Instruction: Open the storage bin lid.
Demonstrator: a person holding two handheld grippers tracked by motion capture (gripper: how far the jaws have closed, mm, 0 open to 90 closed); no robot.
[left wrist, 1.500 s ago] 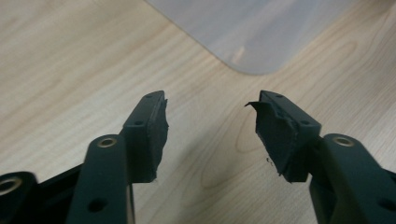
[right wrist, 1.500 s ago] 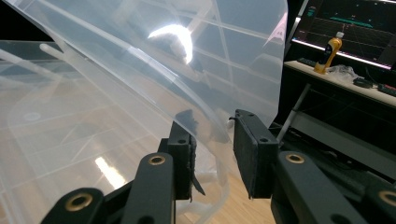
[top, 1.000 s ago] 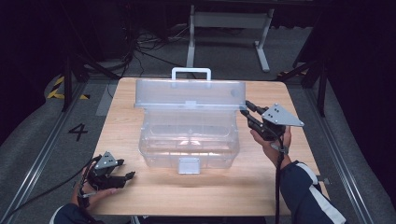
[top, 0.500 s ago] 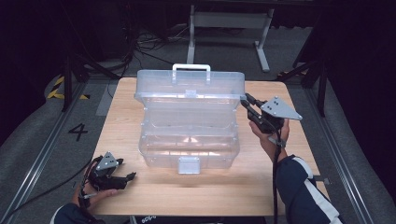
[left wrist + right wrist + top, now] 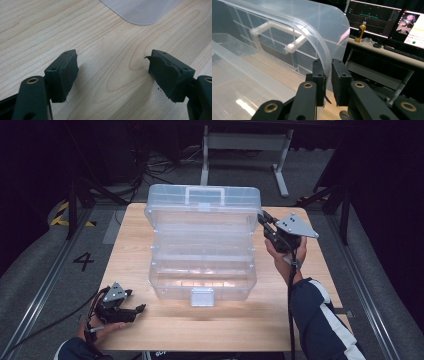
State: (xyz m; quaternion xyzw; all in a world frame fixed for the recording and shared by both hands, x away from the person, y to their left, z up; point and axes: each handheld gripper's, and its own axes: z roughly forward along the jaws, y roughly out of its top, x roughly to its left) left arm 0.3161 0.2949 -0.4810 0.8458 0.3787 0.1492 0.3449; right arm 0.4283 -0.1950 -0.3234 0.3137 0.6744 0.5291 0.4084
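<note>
Right claw clamped on lid edge of clear box at table centre. Left claw open, empty, near box front. Lift along hinge arc; avoid twisting thin rim.

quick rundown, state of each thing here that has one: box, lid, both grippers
clear plastic box: open, standing on the table
lid: raised upright, its edge pinched by the right gripper
right gripper: shut on the lid edge
left gripper: open, holding nothing, low over the wood
</note>
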